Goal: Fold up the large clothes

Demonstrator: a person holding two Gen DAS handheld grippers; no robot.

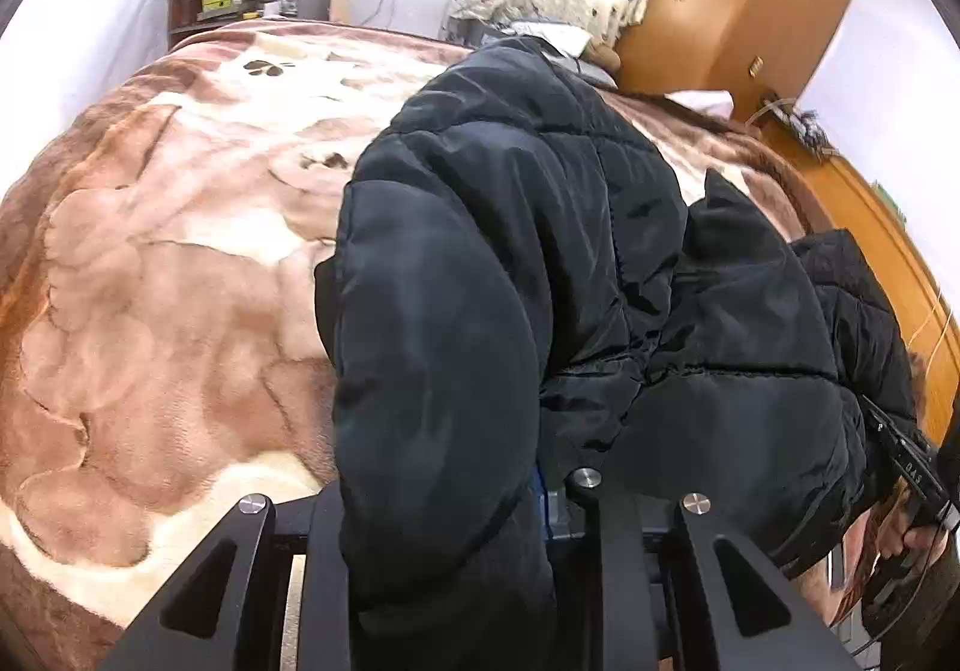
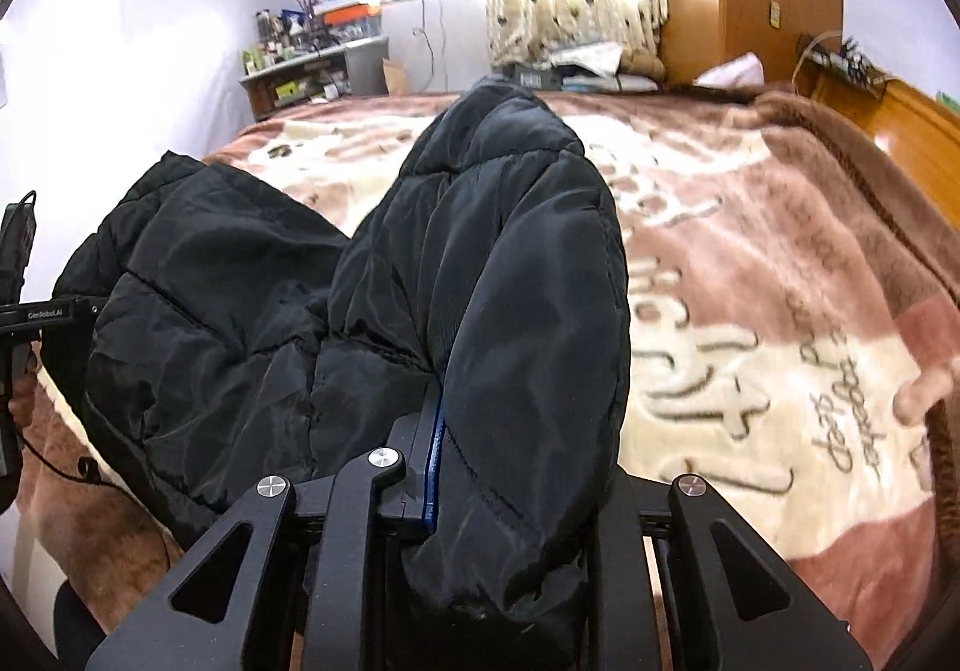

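Black padded jacket (image 1: 510, 263) pinched in both tongs, lifted at the near edge of the bed (image 1: 150, 251).

Left tongs (image 1: 456, 515) are clenched on one thick, puffy edge of the jacket, and right tongs (image 2: 498, 497) are clenched on another, the cloth bulging up between each pair of fingers. Most of the jacket hangs bunched between the two grips, with its far part reaching toward the middle of the brown and cream blanket (image 2: 750, 263) that covers the bed. By my reading, this is the pick-up and spread step: the jacket is gripped but not yet laid flat. Next, the two grips likely need to move apart and carry the jacket further onto the bed, so it can settle smooth, without a sleeve trapped underneath, before any fold begins.
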